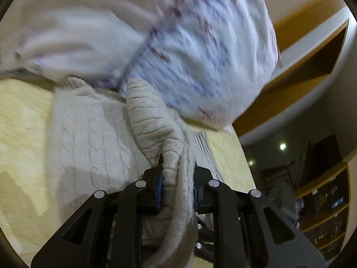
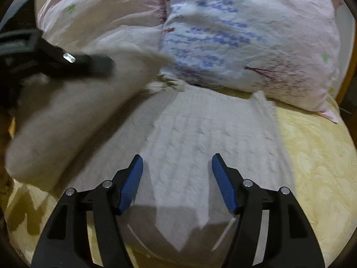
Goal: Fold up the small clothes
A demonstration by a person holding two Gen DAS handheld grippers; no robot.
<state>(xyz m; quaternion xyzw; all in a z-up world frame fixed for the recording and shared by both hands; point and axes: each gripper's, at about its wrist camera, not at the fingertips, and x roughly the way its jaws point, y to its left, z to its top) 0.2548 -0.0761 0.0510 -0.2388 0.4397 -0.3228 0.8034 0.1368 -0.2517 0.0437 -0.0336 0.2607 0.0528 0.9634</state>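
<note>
We see soft, limp knit sweater; left gripper clamped on sleeve; right gripper jaws apart, empty; grab hem edges next.

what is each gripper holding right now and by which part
Left gripper pinches the knit sweater by its sleeve; right gripper is open, holding nothing.

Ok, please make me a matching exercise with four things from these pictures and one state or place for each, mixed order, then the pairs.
Things:
1. left gripper
2. right gripper
3. pillow
4. bedspread

States:
A. yellow, under the sweater
B. open, above the flat sweater
C. shut on a sweater sleeve
D. patterned, behind the sweater

The sweater is cream knit.

Pairs: 1-C, 2-B, 3-D, 4-A
</note>
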